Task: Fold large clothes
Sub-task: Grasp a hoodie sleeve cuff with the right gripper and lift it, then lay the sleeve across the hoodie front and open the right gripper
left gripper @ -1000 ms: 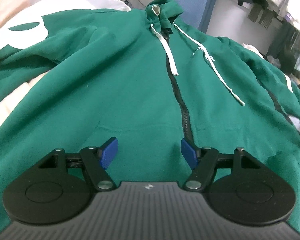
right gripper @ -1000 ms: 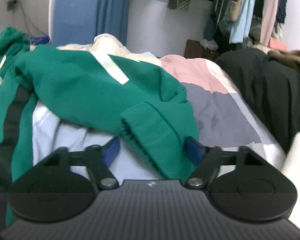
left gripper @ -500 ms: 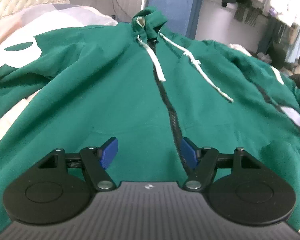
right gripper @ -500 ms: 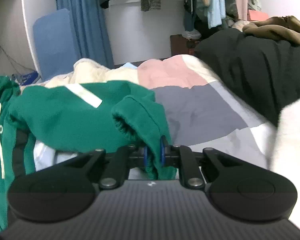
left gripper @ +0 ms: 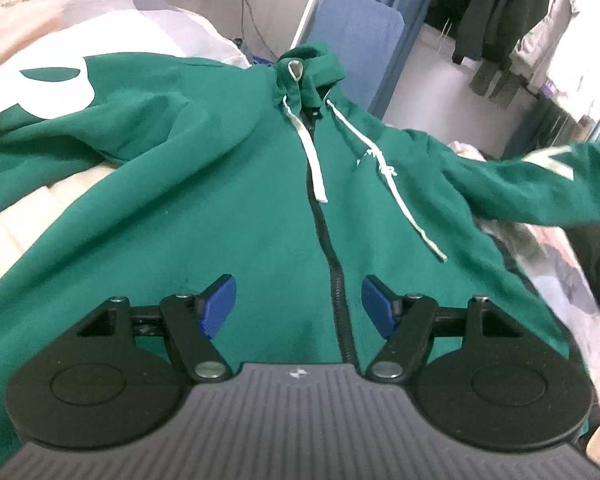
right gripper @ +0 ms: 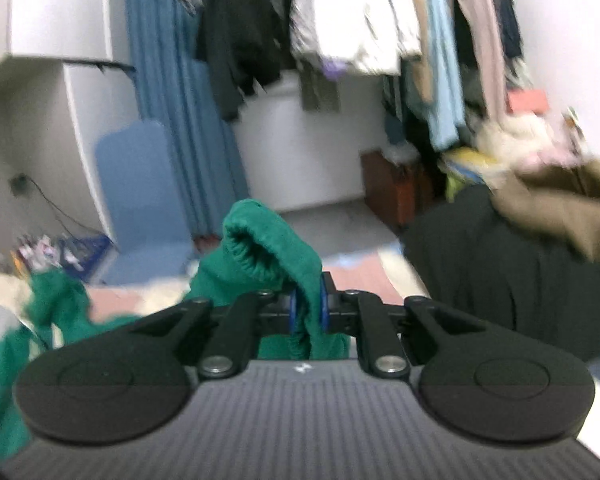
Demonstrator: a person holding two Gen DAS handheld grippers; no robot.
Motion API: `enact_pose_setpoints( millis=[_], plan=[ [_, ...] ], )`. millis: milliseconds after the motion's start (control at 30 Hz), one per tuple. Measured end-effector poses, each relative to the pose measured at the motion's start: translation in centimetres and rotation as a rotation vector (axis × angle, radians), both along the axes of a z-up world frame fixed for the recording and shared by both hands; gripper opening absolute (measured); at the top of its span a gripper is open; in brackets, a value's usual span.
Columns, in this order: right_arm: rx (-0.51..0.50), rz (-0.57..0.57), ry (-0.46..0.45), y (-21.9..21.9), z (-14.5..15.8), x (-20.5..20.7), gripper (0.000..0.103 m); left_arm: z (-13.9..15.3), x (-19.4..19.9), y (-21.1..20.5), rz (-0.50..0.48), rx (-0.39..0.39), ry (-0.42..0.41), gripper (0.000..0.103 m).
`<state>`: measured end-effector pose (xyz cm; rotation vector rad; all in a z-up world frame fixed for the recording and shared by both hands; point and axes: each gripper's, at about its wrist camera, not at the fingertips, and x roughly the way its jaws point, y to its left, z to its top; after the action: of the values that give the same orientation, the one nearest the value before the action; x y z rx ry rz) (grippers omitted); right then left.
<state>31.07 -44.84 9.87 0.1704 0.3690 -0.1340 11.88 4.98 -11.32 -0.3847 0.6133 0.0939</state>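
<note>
On the bed (left gripper: 32, 208) lies a green hoodie (left gripper: 228, 208), front up, zipper (left gripper: 332, 256) closed and running down its middle. All places below are taken from that zipper.

- Hood (left gripper: 304, 68) bunched at the zipper's top end, toward the far wall.
- Two white drawstrings (left gripper: 314, 156) — the short one lies just left of the zipper, the long one trails out to its right across the chest.
- Left of the zipper: a sleeve lies spread over the pale bedding, with a large white patch (left gripper: 48, 88) near it.
- Right of the zipper: the other sleeve (left gripper: 540, 184) is lifted clear of the bed and stretched out sideways, a pale stripe on it.

Left gripper (left gripper: 298, 306): jaws wide apart, nothing between the blue pads (left gripper: 216, 306). It hovers over the lower front of the hoodie, the zipper passing just inside its right-hand pad.

Right gripper (right gripper: 307, 310): jaws clamped on the sleeve cuff (right gripper: 272, 248) — the ribbed green cuff stands up above the pads in a loop, its end hanging below them. The view is blurred. Green cloth trails away to the lower left.

Behind the hood: a blue panel (left gripper: 356, 44) and blue curtain (right gripper: 172, 92). Farther right, hanging clothes (right gripper: 340, 20) and a dark heap (right gripper: 500, 280).
</note>
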Motion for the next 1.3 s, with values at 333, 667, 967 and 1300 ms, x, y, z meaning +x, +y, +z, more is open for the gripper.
enact_pose_setpoints(
  millis=[333, 667, 967, 1300],
  plan=[
    [-0.074, 0.417, -0.022, 14.8, 9.5, -4.7, 0.014, 1.4, -1.1, 2.3, 0.033, -0.081, -0.052, 0.074],
    [-0.032, 0.764, 0.306, 30.9, -1.6, -7.9, 0.016, 2.9, -4.2, 6.5, 0.107, -0.199, -0.136, 0.074],
    [0.091, 0.851, 0.525, 35.8, -10.9, -8.3, 0.059, 2.6, -4.7, 9.4, 0.183, -0.299, -0.142, 0.074],
    [0.01, 0.695, 0.339, 29.8, -9.8, -2.7, 0.071, 2.0, -3.5, 7.7, 0.16, -0.266, -0.111, 0.074]
  ],
)
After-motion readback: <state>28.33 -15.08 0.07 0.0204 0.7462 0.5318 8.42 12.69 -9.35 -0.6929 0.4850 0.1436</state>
